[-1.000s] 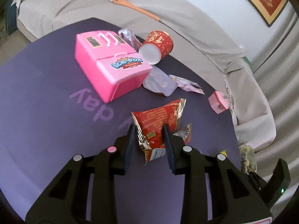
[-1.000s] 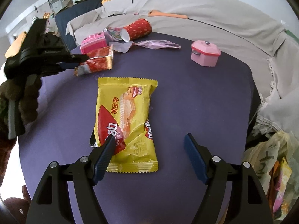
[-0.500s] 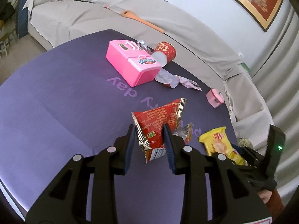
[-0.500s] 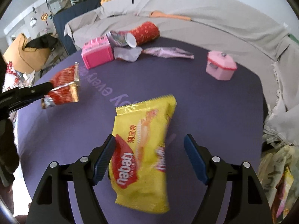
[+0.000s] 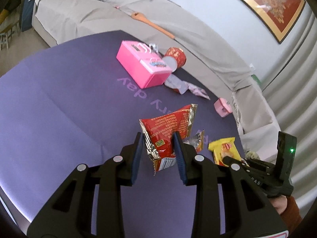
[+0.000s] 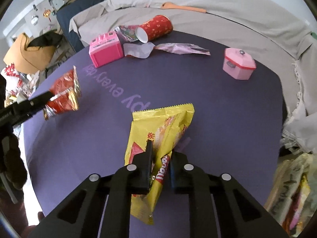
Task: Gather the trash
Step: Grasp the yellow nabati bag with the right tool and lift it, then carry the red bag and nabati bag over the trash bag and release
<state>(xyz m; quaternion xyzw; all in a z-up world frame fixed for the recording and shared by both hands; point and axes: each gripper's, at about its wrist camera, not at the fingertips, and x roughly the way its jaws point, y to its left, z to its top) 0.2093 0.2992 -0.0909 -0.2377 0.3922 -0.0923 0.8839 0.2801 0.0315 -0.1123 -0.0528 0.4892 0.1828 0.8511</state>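
Two grips: left gripper [image 5: 158, 136] fingers pinch the red wrapper [image 5: 168, 127]; right gripper [image 6: 160, 148] fingers just closed on the yellow wafer packet [image 6: 162, 127].

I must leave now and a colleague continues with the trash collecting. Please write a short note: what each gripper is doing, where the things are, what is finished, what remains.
Left gripper: shut on the red snack bag, held above the purple table.
Right gripper: jaws have just been closing, now shut on the yellow wafer bag, its lower end hanging free.
Done: both bags are picked up; neither is dropped off yet.
Left on the table: red paper cup on its side, the foil wrapper beside it, two crumpled pale wrappers.
Pink toy fridge and pink toy pot do not look like trash.
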